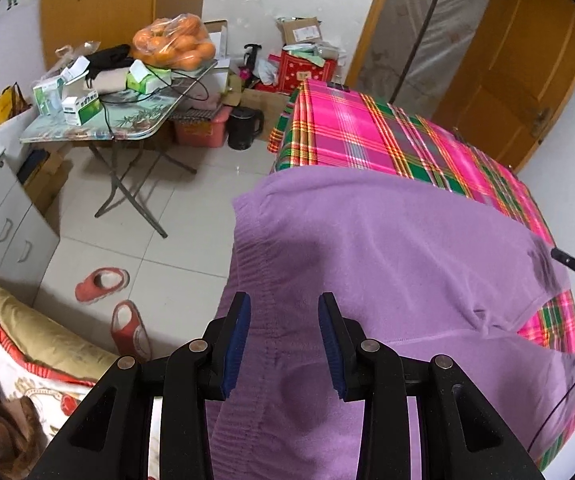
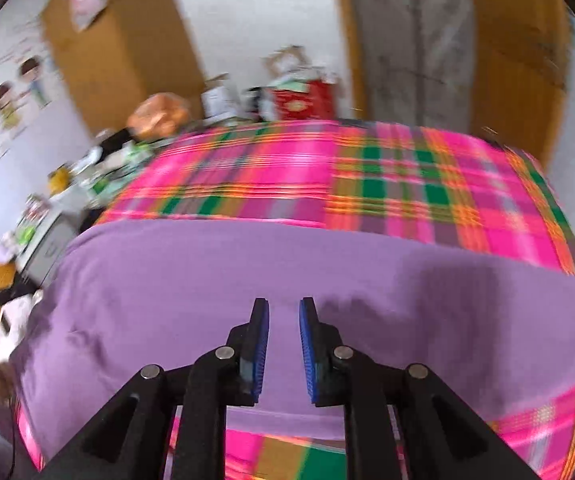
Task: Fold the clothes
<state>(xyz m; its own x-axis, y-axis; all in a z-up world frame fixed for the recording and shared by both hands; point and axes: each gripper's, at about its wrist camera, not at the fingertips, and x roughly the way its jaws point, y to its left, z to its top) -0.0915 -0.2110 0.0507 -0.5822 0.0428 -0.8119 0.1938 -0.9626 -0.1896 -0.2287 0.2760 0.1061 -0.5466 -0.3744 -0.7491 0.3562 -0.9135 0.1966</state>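
The purple garment lies flat on the plaid-covered counter, long axis from 9 to 3 o'clock, ribbed hem at 9. The left gripper is wide, the right gripper narrower; both are empty above it.

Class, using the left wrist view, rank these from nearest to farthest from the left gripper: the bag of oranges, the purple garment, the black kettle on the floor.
1. Purple garment, directly under the left gripper.
2. Black kettle, ahead on the floor.
3. Bag of oranges, farther left on the folding table.
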